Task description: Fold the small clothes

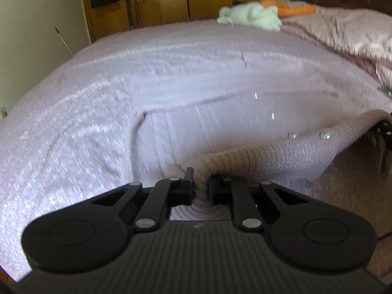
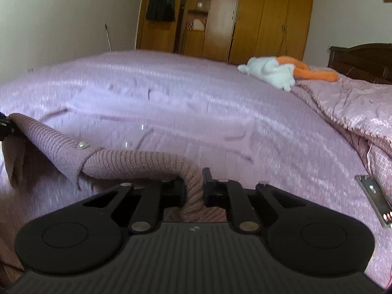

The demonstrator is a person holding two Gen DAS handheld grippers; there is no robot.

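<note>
Your left tongs (image 1: 201, 188) are clenched on the ribbed hem of the cardigan (image 1: 245, 156), low in the middle of the left wrist view; the knit bunches up between the two black fingers (image 1: 187, 183). Your right tongs (image 2: 194, 188) are clamped on the same hem further along, low centre in the right wrist view, with a thick roll of knit squeezed between them.

Between the two grips the hem is lifted off the bed (image 1: 98, 78) and runs as a sagging band. In the left view it rises from the tongs toward the right edge, where the other tongs show as a dark shape. In the right view it runs from the tongs to the left edge, with the left tongs just visible there. The cloth below the band hangs down in folds, while the rest of the cardigan lies flat on the bed beyond it, pale pink against the lilac spread. Shiny round buttons (image 1: 325, 135) sit along its front.

Farther out, a white soft toy (image 2: 267, 72) with orange limbs lies near the upper right, beside a rumpled pink quilt (image 2: 355, 107). A flat dark device (image 2: 373, 199) lies at the right edge of the right view. A wooden wardrobe (image 2: 257, 17) stands behind the bed, with a dark garment (image 2: 160, 0) hanging at its left.
</note>
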